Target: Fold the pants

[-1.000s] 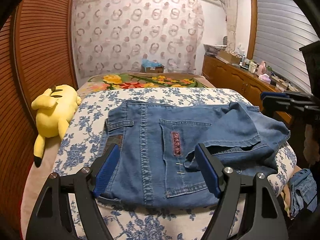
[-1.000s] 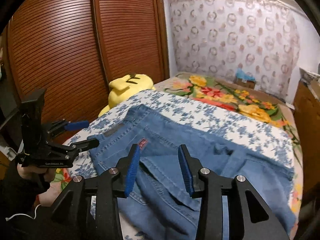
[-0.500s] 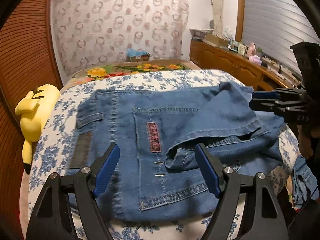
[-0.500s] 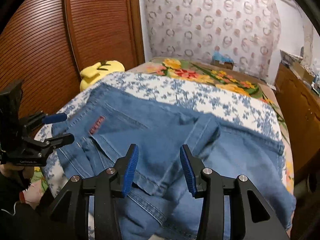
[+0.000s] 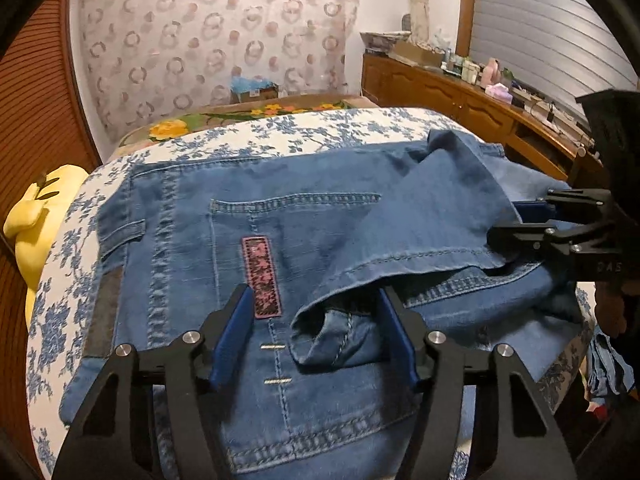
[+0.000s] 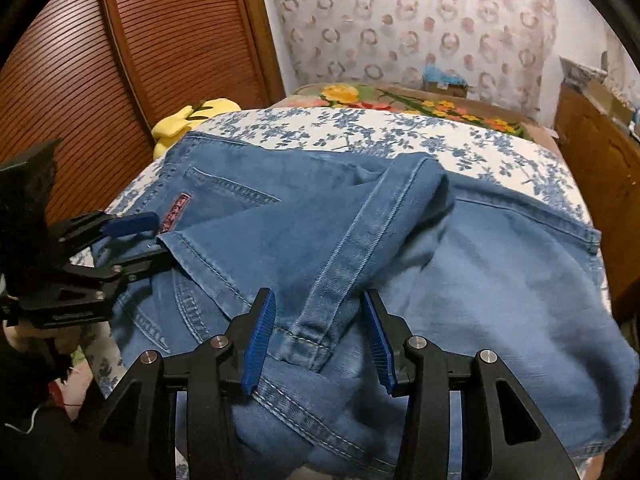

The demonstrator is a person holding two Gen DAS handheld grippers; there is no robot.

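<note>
Left view, left to right: yellow plush toy (image 5: 30, 216) at the left edge of the bed (image 5: 280, 128). Jeans (image 5: 256, 248) lie across the floral bedspread, back pocket with the pink label (image 5: 262, 276) facing up, waistband toward the left edge. Your left gripper (image 5: 316, 334) is open, its blue pads either side of the folded-over leg hem (image 5: 332, 340), not clamped on it. Your right gripper (image 5: 528, 222) comes in from the right edge, open, with the corner of the folded leg between its pads.

Right view: left gripper (image 6: 140, 236) sits at the left edge of the bed, by the label. Right gripper (image 6: 320, 338) is open, straddling the hem band (image 6: 344, 256), which runs diagonally up toward the bed's middle. The rest of the jeans spreads to the right edge.
</note>
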